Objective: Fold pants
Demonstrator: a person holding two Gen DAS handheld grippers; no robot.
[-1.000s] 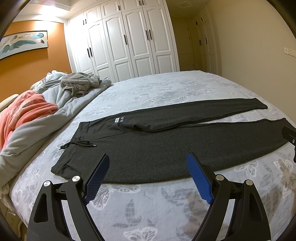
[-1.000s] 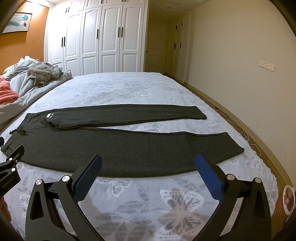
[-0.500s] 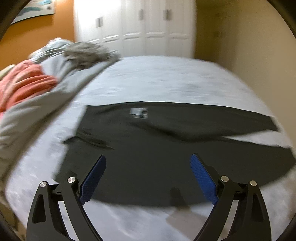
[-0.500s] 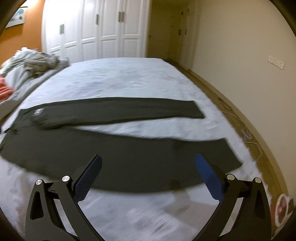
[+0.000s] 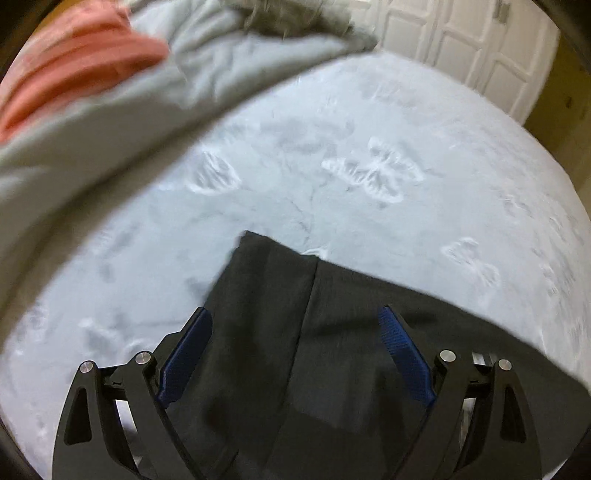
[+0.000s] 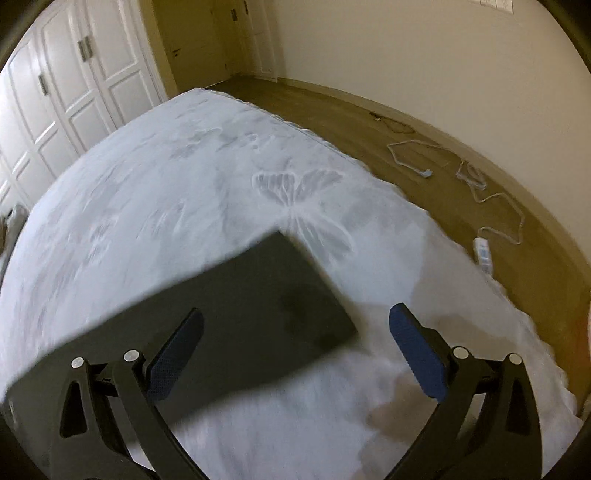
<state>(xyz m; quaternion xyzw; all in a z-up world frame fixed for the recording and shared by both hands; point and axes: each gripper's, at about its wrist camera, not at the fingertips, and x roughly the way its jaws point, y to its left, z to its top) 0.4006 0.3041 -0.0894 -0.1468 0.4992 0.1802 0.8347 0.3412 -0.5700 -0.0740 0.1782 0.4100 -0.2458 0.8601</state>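
The dark grey pants lie flat on the bed. In the left wrist view their waistband end (image 5: 291,317) fills the lower middle, its far corner pointing away. My left gripper (image 5: 295,325) is open, low over the waistband, a blue pad on each side. In the right wrist view a leg cuff (image 6: 280,299) lies with its square end to the right. My right gripper (image 6: 295,328) is open and straddles the cuff's near corner; its right pad (image 6: 417,354) is over bare bedspread. Neither gripper holds cloth.
The white butterfly-print bedspread (image 5: 369,173) surrounds the pants. A grey duvet (image 5: 122,110), a pink blanket (image 5: 74,62) and a grey garment (image 5: 288,18) are heaped at far left. The bed's right edge (image 6: 424,210) drops to wood floor with cables (image 6: 480,177). White wardrobes (image 6: 74,85) stand behind.
Both grippers have dropped and moved forward from a high view of the whole pants to just above them, the left at the waistband, the right at a leg cuff. Both stay open.
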